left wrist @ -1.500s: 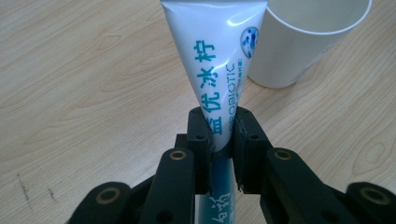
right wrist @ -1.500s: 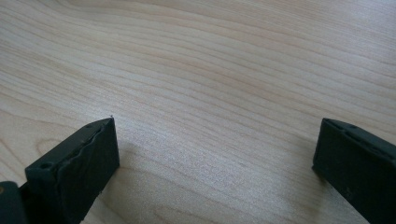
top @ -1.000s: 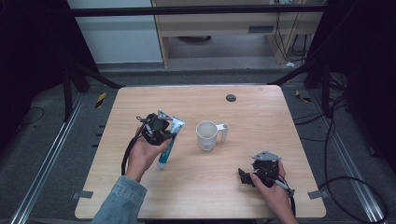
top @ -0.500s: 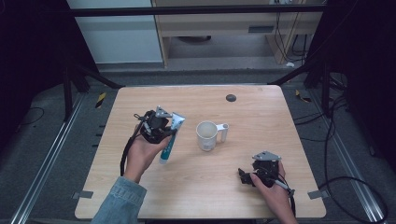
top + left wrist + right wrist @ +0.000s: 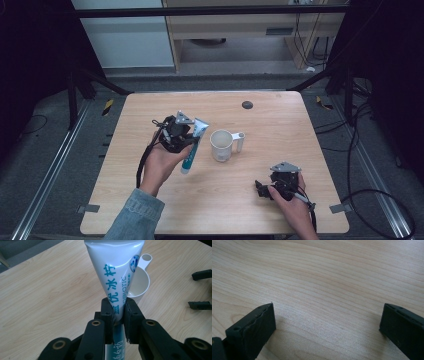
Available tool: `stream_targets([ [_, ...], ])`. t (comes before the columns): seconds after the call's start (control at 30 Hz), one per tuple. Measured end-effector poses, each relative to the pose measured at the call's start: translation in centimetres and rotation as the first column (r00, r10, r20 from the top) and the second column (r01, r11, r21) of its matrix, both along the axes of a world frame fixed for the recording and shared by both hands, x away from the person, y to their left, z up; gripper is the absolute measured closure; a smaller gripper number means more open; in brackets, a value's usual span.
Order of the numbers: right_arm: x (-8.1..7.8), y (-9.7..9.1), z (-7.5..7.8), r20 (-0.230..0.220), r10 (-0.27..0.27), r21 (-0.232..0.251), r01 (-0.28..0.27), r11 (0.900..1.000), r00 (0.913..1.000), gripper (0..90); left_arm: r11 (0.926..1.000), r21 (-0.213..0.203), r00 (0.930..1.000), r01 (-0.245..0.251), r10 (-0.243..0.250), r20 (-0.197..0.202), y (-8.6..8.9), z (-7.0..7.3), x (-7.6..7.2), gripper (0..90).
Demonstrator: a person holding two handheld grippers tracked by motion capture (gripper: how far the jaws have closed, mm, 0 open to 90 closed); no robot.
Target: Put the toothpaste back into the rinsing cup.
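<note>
Lifted since a second ago, my left gripper [image 5: 186, 136] clamps the toothpaste tube [image 5: 193, 145], long axis twelve-to-six; the white mug [image 5: 221, 145] waits at its three o'clock; my right gripper [image 5: 266, 189] gapes empty.

mug [image 5: 221, 145] beside tube [image 5: 192, 145], seemingly clear table [image 5: 280, 125] beyond

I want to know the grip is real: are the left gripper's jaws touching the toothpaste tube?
Touching. The left gripper view shows the left gripper with both jaws pressed against the toothpaste tube, which is pinched narrow between them.
</note>
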State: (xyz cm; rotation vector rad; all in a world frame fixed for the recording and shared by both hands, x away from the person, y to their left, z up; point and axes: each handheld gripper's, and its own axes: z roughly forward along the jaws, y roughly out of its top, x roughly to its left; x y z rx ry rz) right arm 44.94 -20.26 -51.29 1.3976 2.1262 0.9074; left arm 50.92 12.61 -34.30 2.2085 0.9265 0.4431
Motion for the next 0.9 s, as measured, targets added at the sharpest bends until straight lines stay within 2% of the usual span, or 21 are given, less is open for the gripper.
stream_targets([
  [0.33, 0.0, 0.0, 0.0, 0.001, 0.001, -0.001, -0.001, 1.0, 1.0, 0.4, 0.9993, -0.03, 0.9997, 0.023, -0.023, 0.012, -1.3, 0.4, -0.7, 79.2],
  [0.6, 0.0, 0.0, 0.0, 0.001, 0.001, -0.001, -0.001, 1.0, 1.0, 0.5, 0.9986, -0.037, 0.9991, 0.038, -0.037, 0.02, -2.0, 0.9, -0.9, 79.2],
  [0.9, 0.0, 0.0, 0.0, 0.001, 0.001, -0.002, -0.001, 1.0, 1.0, 0.5, 0.9962, -0.072, 0.9981, 0.049, -0.046, 0.04, -3.4, 0.9, -1.7, 79.1],
])
